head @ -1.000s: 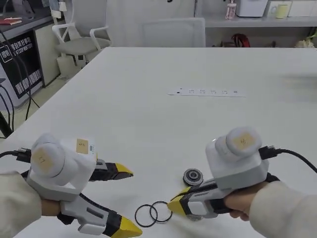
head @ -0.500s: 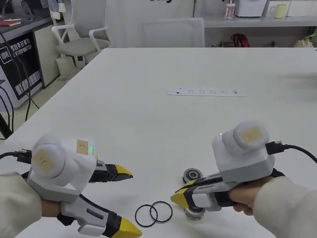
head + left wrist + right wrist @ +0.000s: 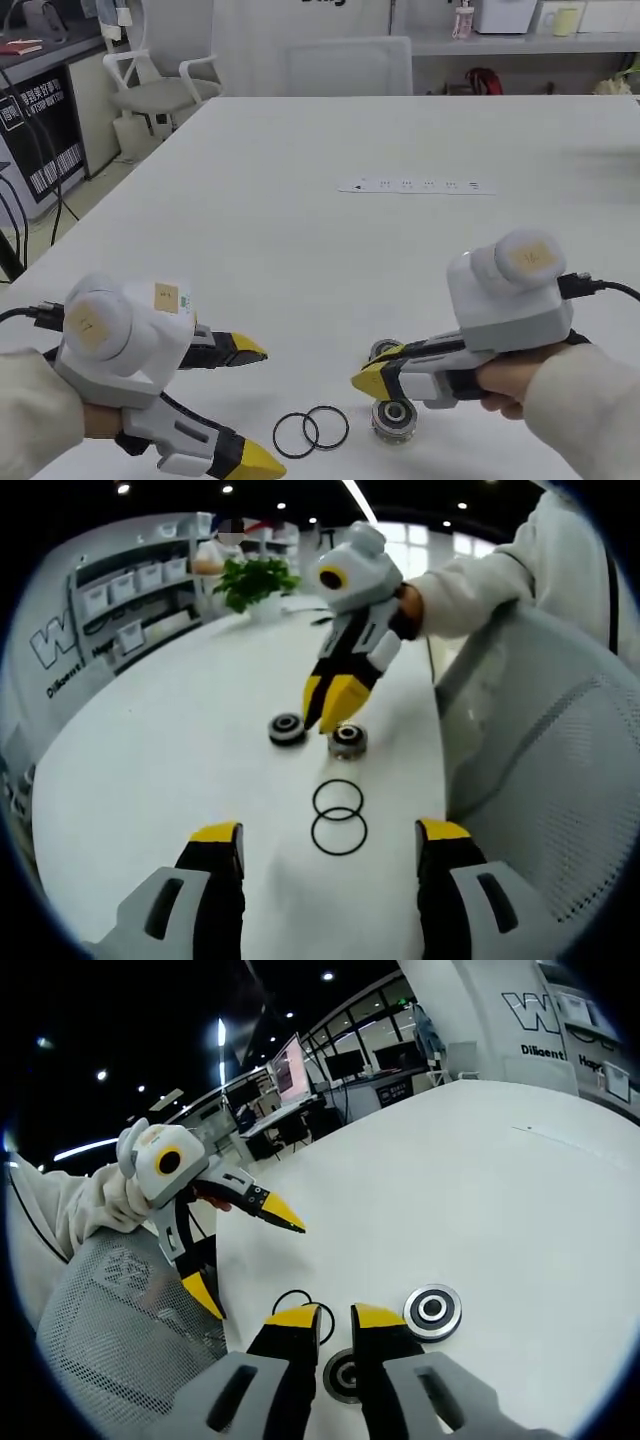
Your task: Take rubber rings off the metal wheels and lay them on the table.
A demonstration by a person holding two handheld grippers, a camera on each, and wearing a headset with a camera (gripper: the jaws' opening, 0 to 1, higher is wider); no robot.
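Note:
Two black rubber rings [image 3: 311, 430] lie overlapping on the white table [image 3: 300, 230], and they sit just ahead of the jaws in the left gripper view [image 3: 338, 816]. A bare metal wheel [image 3: 395, 418] stands right of them. A second wheel [image 3: 384, 350] with a black rim sits behind it, partly hidden by my right gripper [image 3: 368, 381]. That gripper hovers over the wheels, shut and empty. In the right gripper view the bare wheel [image 3: 345, 1376] lies under the jaws, with the black-rimmed one [image 3: 432, 1310] to the right. My left gripper [image 3: 250, 405] stands open, left of the rings.
A flush socket strip [image 3: 415, 185] is set in the table's middle. A grey chair [image 3: 350, 65] stands at the far edge and an office chair [image 3: 165, 85] at the back left. A mesh chair back [image 3: 540, 730] is behind me.
My right gripper has drawn back to the right and lifted a little, uncovering the bare wheel beneath it. The left gripper and the rings stay put.

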